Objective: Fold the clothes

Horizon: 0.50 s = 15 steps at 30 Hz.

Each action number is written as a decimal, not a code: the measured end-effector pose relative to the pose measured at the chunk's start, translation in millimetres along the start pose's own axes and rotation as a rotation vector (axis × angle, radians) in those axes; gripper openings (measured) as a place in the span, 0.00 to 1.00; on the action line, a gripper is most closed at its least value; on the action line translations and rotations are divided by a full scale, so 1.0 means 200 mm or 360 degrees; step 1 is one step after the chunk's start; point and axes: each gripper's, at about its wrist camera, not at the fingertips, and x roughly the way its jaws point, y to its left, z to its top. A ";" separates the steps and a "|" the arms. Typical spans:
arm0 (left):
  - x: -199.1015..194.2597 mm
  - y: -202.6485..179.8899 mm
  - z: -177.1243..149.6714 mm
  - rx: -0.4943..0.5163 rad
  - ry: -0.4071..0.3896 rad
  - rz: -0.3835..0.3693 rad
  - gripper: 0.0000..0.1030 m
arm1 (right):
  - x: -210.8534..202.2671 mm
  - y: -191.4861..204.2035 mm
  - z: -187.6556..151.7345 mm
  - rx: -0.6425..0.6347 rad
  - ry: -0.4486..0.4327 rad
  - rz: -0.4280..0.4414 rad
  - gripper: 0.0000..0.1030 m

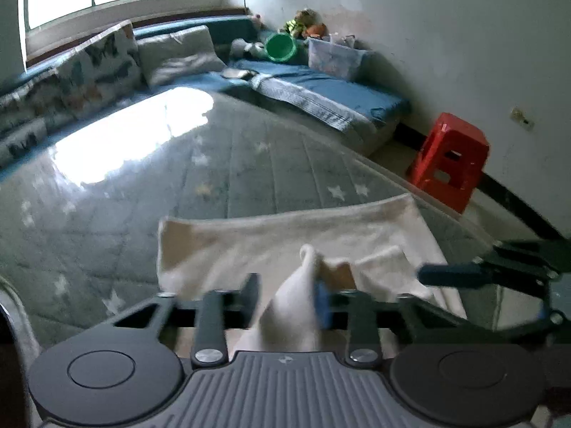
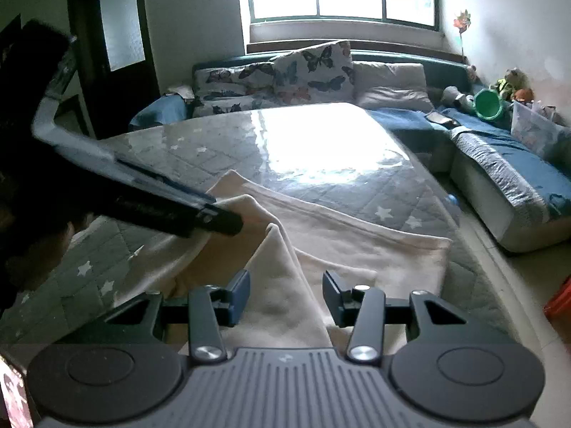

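A cream cloth (image 1: pixel 285 235) lies partly folded on the near end of a table (image 1: pixel 249 164) covered by a grey star-patterned quilt under clear plastic. My left gripper (image 1: pixel 287 297) is shut on a raised fold of the cloth, which bunches up between its fingers. In the right wrist view the left gripper (image 2: pixel 221 219) comes in from the left, lifting that edge of the cloth (image 2: pixel 357 242). My right gripper (image 2: pixel 287 296) stands open over a ridge of the cloth that runs between its fingers; the pads do not press on it. It shows at the right edge of the left wrist view (image 1: pixel 439 273).
A blue sofa (image 2: pixel 517 178) runs along the far and right sides of the table, with butterfly pillows (image 2: pixel 310 67), a green bucket (image 1: pixel 282 47) and a clear box (image 1: pixel 335 57) on it. A red stool (image 1: pixel 449 160) stands on the floor at right. A dark door (image 2: pixel 114 35) is at far left.
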 end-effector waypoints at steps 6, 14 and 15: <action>-0.08 0.09 -0.08 -0.0017 -0.0029 0.0030 0.10 | 0.10 -0.01 -0.01 0.0040 0.0030 0.0009 0.46; -0.27 0.19 -0.21 -0.0035 -0.0095 0.0090 0.10 | 0.17 0.09 0.01 -0.0026 0.0061 0.0121 0.45; -0.29 0.21 -0.23 -0.0035 -0.0101 0.0121 0.10 | 0.18 0.12 0.01 -0.0052 0.0071 0.0147 0.44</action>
